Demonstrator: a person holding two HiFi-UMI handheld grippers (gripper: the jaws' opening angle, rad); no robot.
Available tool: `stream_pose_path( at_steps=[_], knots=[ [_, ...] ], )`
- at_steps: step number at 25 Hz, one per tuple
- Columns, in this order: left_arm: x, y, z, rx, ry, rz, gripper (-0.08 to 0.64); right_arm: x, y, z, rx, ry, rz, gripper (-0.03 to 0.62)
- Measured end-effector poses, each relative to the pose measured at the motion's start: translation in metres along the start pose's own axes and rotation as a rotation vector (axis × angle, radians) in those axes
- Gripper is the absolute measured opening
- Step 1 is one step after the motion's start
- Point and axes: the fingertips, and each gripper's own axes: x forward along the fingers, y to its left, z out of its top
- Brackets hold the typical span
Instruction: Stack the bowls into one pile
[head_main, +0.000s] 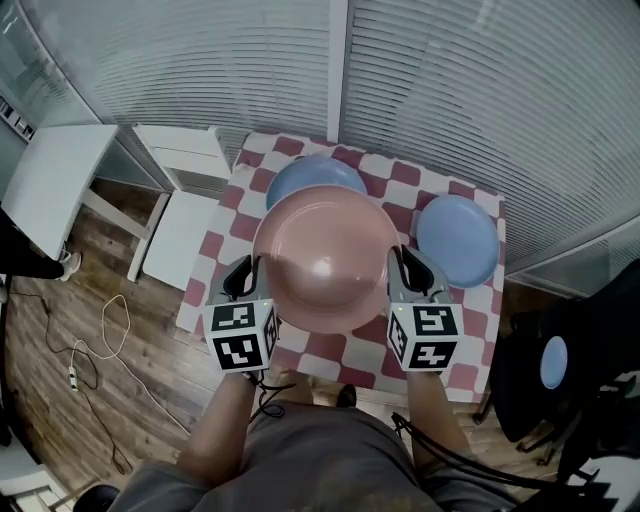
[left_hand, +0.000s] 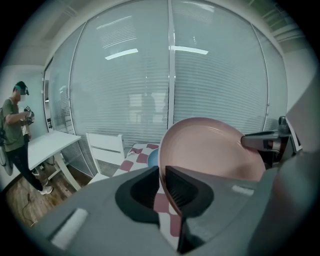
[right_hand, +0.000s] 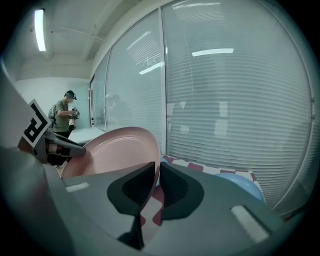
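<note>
Holds pink bowl (head_main: 325, 258) at centre of head view, between both grippers, above red-and-white checkered table (head_main: 330, 348). Pinches bowl's left rim with left gripper (head_main: 243, 278), jaws pressed onto the thin edge. Pinches right rim likewise with right gripper (head_main: 410, 265), jaws tight on the edge. Partly covers first blue bowl (head_main: 312, 176), upper centre of frame, resting on the table. Notes second blue bowl (head_main: 458, 238) at right of frame, also on the table, apart from the first. Notes white chair (head_main: 185, 215) just left of table, white desk (head_main: 50, 180) at upper left.
</note>
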Motion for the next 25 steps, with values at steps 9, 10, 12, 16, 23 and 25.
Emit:
stream_pose_path(
  at_steps=[9, 10, 12, 16, 23, 25],
  knots=[
    [0.055, 0.032, 0.041, 0.016, 0.011, -0.042, 0.043, 0.057, -0.001, 0.031, 0.01, 0.02, -0.045, 0.055],
    [0.06, 0.035, 0.046, 0.019, 0.01, -0.045, 0.043, 0.062, -0.002, 0.035, 0.011, 0.02, -0.05, 0.055],
    [0.069, 0.039, 0.053, 0.027, 0.009, -0.055, 0.043, 0.071, -0.003, 0.041, 0.014, 0.019, -0.063, 0.055],
    [0.089, 0.048, 0.067, 0.043, 0.008, -0.081, 0.043, 0.089, -0.004, 0.051, 0.023, 0.014, -0.091, 0.054],
    [0.122, 0.06, 0.071, 0.05, 0.028, -0.134, 0.041, 0.117, -0.007, 0.049, 0.043, 0.04, -0.134, 0.052],
    [0.131, 0.063, 0.069, 0.047, 0.036, -0.136, 0.041, 0.126, -0.007, 0.045, 0.041, 0.05, -0.135, 0.054]
  ],
)
